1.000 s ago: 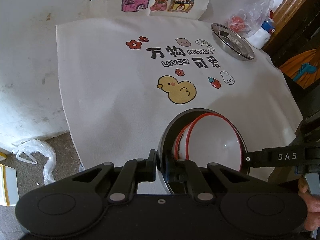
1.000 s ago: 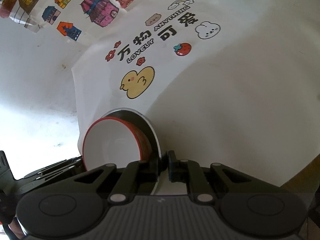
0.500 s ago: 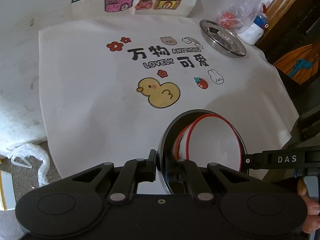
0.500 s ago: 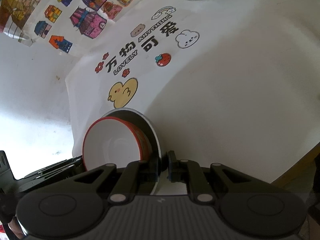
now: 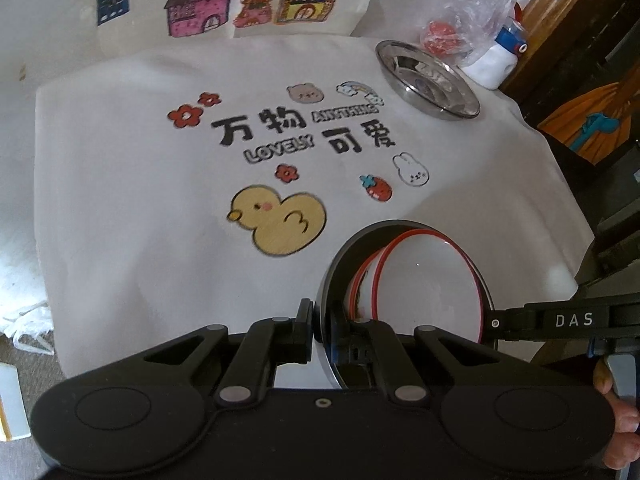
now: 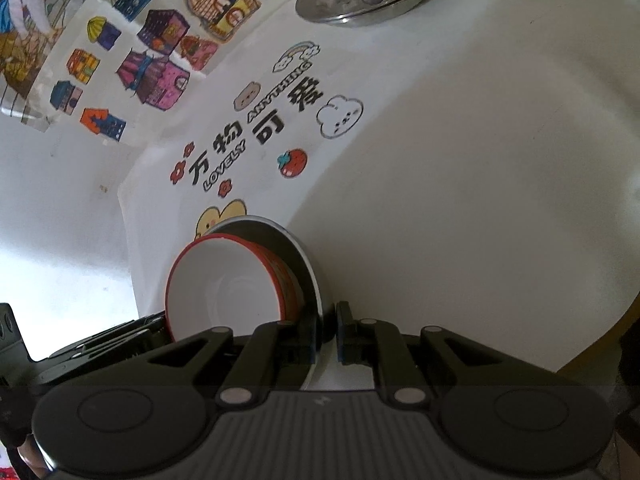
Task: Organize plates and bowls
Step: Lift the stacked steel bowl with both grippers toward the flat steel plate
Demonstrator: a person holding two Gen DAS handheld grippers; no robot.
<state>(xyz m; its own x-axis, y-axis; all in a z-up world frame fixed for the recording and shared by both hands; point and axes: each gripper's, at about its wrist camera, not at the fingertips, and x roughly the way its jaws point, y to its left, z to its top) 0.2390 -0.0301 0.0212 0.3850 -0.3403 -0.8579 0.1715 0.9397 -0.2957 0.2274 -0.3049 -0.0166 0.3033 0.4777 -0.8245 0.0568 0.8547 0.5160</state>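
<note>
Both the left gripper point(image 5: 320, 330) and the right gripper point(image 6: 328, 334) have fingers clamped on opposite rims of the thin, slippery steel plate point(image 5: 340, 264), which carries a loose, breakable red-rimmed bowl point(image 5: 428, 284) that could slide.

Ahead of me the printed white cloth point(image 5: 120, 184) lies flat and bare over the desk point(image 6: 500, 184), so the whole middle stretch around the duck print point(image 5: 276, 226) is open for a gripper to pass. The far right corner is crowded: a steel plate point(image 5: 426, 80) sits on the cloth, with a clear plastic bag point(image 5: 476, 12) and a white bottle point(image 5: 494, 66) just beyond it. Dark wooden furniture point(image 5: 576, 32) walls off the right side past the desk edge. Between my own grippers, the steel plate with red-rimmed bowls point(image 5: 428, 280) blocks the near space. At the left edge, what looks like crumpled plastic point(image 5: 24, 320) lies low.
</note>
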